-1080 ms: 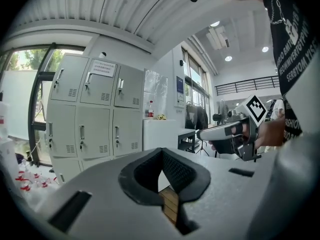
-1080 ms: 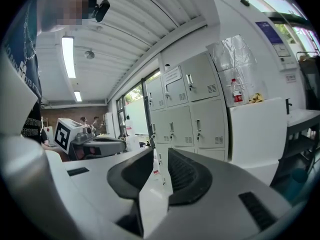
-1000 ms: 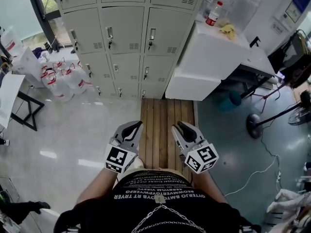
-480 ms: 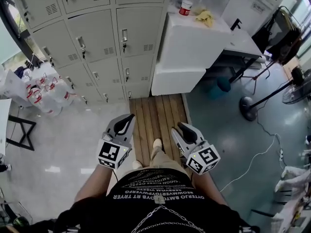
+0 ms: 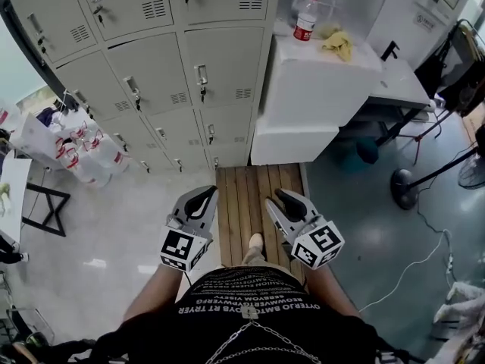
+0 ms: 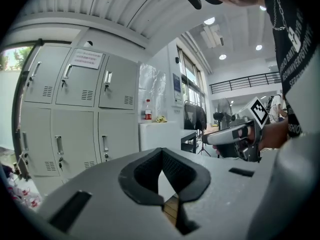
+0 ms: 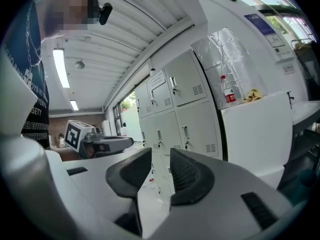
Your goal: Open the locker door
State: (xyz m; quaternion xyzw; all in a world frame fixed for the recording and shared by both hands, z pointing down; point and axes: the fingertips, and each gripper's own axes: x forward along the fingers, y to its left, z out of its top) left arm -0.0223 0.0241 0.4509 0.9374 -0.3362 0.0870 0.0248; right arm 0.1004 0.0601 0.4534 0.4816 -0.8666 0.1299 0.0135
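1. A pale floor [image 5: 114, 226] runs up to a bank of grey lockers [image 5: 144, 89], and a wooden plank strip [image 5: 254, 192] leads to their foot.
2. Every locker door [image 5: 223, 63] in view is shut, and all are well apart from both grippers.
3. Just right of the lockers, a white cabinet [image 5: 318, 89] carries a bottle [image 5: 305, 17] and a yellow cloth [image 5: 337, 44].
4. The left gripper [image 5: 204, 194] is held low in front of the person, at the strip's left edge. Its jaws are pressed together at the tips with nothing between them.
5. The right gripper [image 5: 283, 197] is alongside, over the strip. Its jaws stand apart, having just been opening, and are empty.
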